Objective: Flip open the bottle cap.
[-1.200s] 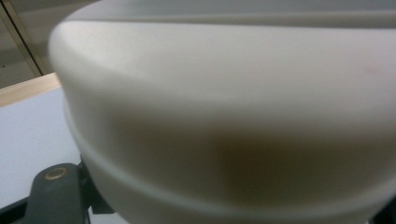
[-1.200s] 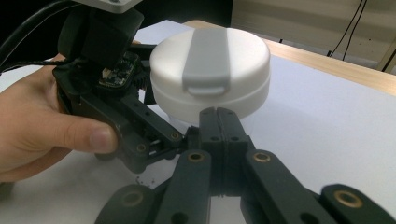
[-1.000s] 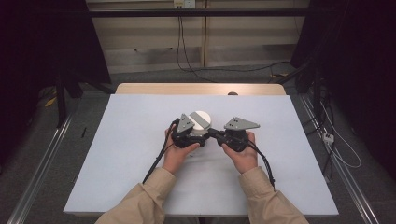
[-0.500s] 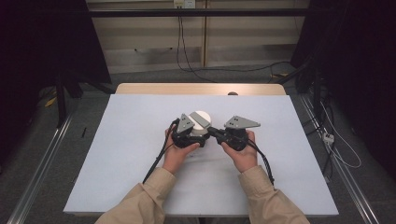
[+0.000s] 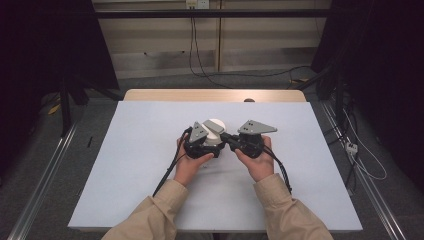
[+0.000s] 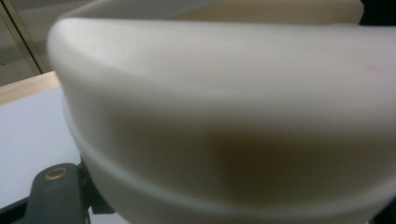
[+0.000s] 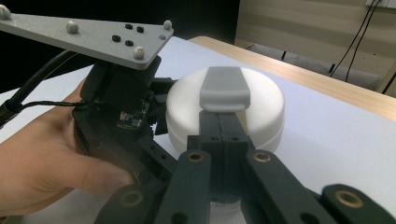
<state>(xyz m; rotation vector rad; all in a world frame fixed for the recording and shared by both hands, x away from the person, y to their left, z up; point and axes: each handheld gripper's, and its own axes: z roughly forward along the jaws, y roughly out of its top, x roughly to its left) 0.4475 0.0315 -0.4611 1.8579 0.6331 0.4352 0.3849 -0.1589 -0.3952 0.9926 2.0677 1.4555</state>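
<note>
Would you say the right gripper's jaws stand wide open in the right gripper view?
No, the right gripper has its jaws closed together, resting against the white round container.

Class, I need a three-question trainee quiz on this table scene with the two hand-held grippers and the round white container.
1. True or false: the white container sits between the left gripper and the right gripper.
2. What colour is the table cover?
3. The right gripper's jaws are: A wide apart, B closed together.

Key: 1 true; 2 light blue-white; 3 B.
</note>
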